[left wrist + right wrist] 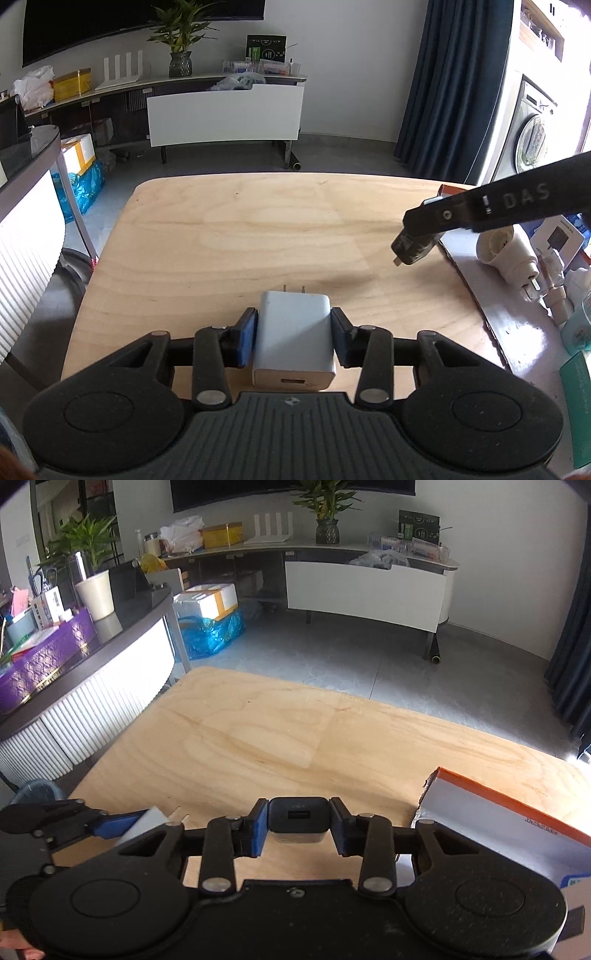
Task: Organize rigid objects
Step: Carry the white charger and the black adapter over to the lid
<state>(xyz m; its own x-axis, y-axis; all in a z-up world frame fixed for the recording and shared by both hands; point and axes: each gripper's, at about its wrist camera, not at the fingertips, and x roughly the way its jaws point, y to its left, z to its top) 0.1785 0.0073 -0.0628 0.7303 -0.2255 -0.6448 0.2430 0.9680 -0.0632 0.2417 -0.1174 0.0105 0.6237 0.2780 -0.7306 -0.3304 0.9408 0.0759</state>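
The left gripper (pixel 294 334) had its jaws pinching a white charger (pixel 293 339), 2 prongs out, just over the pale wood bench (pixel 258 229). The right gripper (pixel 298 825) was clamped on a black charger (pixel 298 816) beside an orange-edged box (pixel 491 812).

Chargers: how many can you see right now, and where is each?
3. White charger clamped in the left gripper; black charger clamped in the right gripper; a white plug adapter inside the box. More may be hidden.

Both grippers are matte black: left gripper (pixel 294 334), right gripper (pixel 299 821). Each has blue pads (pixel 246 338), round silver rivets and two big discs; raised letters "DAS" mark one finger.
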